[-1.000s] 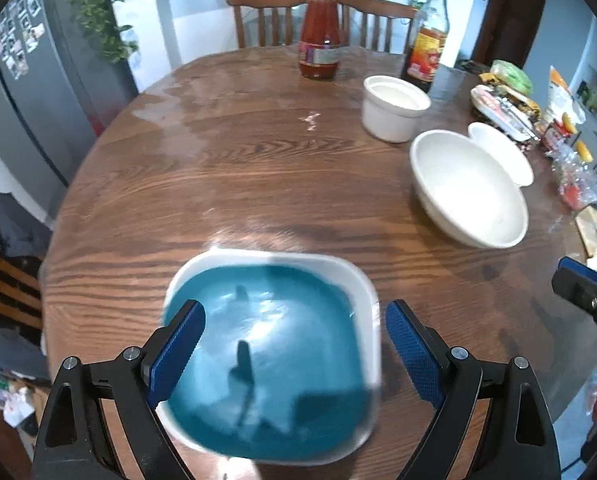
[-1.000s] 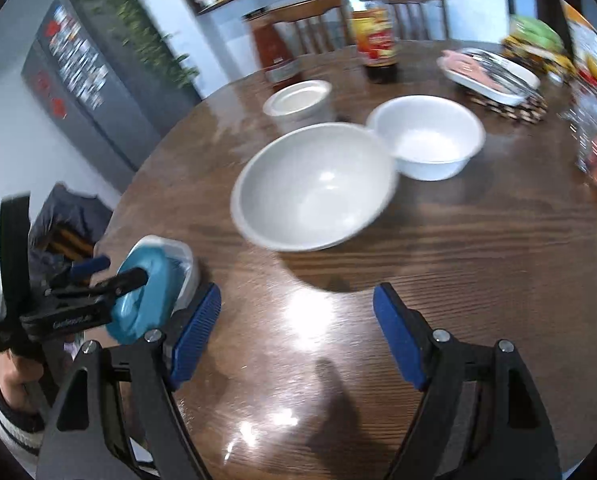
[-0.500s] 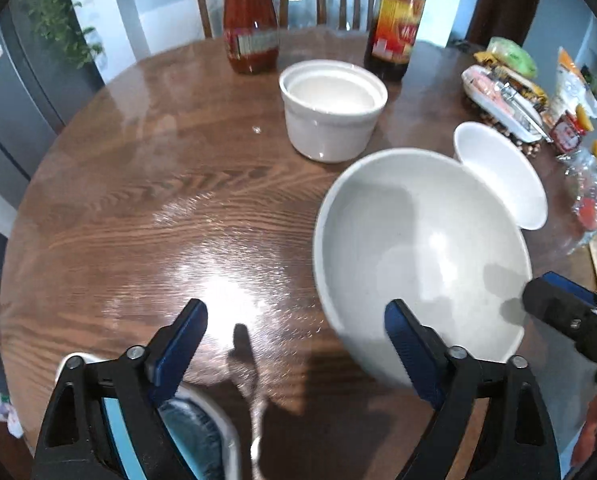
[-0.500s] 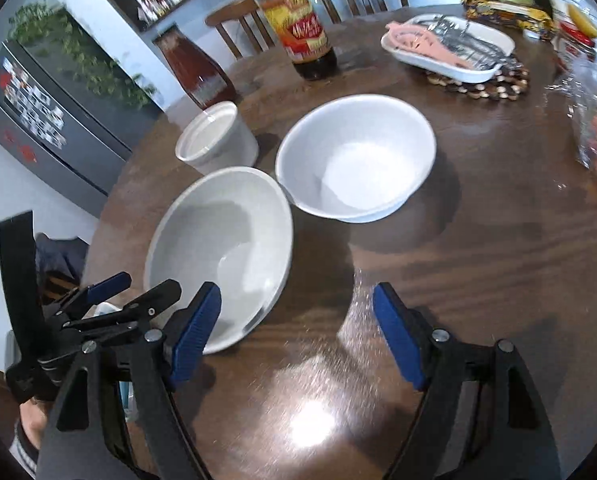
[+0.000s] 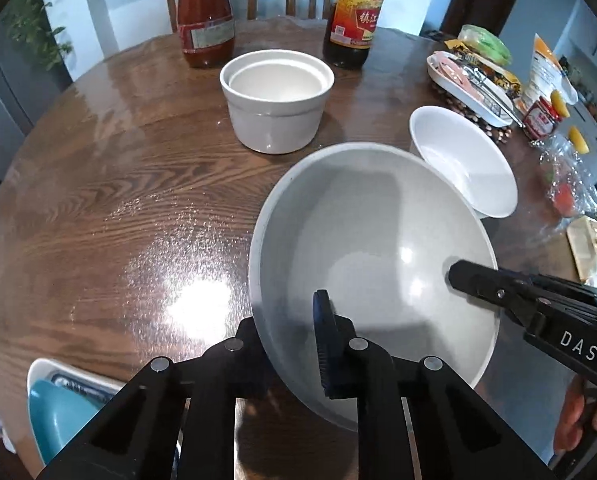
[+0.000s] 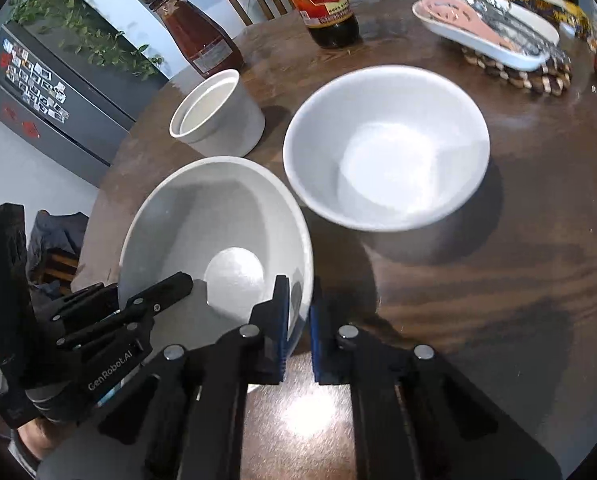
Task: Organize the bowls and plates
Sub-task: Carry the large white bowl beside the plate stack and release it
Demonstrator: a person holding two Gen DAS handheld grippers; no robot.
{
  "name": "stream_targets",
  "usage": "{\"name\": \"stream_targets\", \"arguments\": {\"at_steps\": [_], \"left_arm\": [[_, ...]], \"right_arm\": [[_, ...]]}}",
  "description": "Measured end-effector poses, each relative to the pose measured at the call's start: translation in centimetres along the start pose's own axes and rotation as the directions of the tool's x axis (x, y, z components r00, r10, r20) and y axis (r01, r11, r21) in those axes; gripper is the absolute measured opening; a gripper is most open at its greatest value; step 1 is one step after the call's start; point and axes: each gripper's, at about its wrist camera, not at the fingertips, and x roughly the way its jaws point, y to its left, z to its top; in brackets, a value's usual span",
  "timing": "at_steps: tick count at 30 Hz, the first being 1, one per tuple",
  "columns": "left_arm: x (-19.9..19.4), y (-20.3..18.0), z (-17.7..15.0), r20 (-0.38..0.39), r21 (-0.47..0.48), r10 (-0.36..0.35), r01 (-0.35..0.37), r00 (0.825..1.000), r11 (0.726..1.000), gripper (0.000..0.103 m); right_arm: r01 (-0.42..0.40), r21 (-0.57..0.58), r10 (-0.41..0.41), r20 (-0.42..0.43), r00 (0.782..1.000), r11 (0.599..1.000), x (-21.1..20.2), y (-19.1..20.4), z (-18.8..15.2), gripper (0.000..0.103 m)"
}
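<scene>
A large white bowl (image 5: 378,248) stands on the round wooden table (image 5: 118,200). My left gripper (image 5: 288,316) straddles its near-left rim, one blue pad inside and the other finger outside. Its jaws are closing with the bowl's wall between them. In the right wrist view the same bowl (image 6: 218,232) has my right gripper (image 6: 298,300) shut on its near-right rim, pads on both sides of the wall. A smaller white bowl (image 6: 386,144) sits just behind it. A straight-sided white pot (image 5: 276,96) stands further back. A teal-lined square dish (image 5: 58,408) lies at the near-left table edge.
A red sauce jar (image 5: 204,12) and a dark vinegar bottle (image 5: 352,12) stand at the back, before two wooden chairs. A white tray of food (image 5: 470,84) on a beaded mat and several packets crowd the right side. Bare wood (image 5: 98,160) spreads on the left.
Both grippers moved forward from the teal dish to the large white bowl. Their jaws, wide open in the earlier frames, have closed onto its rim from opposite sides.
</scene>
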Motion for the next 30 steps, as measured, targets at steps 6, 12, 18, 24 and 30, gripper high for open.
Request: {"name": "stream_targets", "arguments": {"at_steps": [6, 12, 18, 24, 30], "left_arm": [[-2.8, -1.7, -2.1, 0.022, 0.059, 0.015, -0.016, 1.000, 0.998, 0.018], [-3.7, -2.2, -4.6, 0.009, 0.092, 0.005, -0.006, 1.000, 0.996, 0.018], [-2.7, -2.1, -5.7, -0.034, 0.101, 0.007, -0.003, 0.999, 0.995, 0.018], [-2.3, -2.4, -5.9, -0.051, 0.104, -0.008, 0.013, 0.999, 0.995, 0.023], [-4.6, -1.4, -5.9, 0.023, 0.070, 0.005, -0.006, 1.000, 0.998, 0.071]], "right_arm": [[0.014, -0.033, -0.014, 0.008, 1.000, 0.999, -2.8, 1.0, -2.2, 0.012], [0.017, -0.034, -0.018, -0.040, 0.999, 0.999, -4.0, 1.4, -5.1, 0.015], [0.002, -0.031, -0.005, -0.090, 0.996, 1.000, -3.1, 0.9, -6.8, 0.017], [0.023, -0.014, -0.024, -0.056, 0.998, 1.000, -3.4, 0.9, -6.9, 0.062], [0.054, -0.024, -0.053, 0.034, 0.998, 0.998, -5.8, 0.4, -6.3, 0.067]]}}
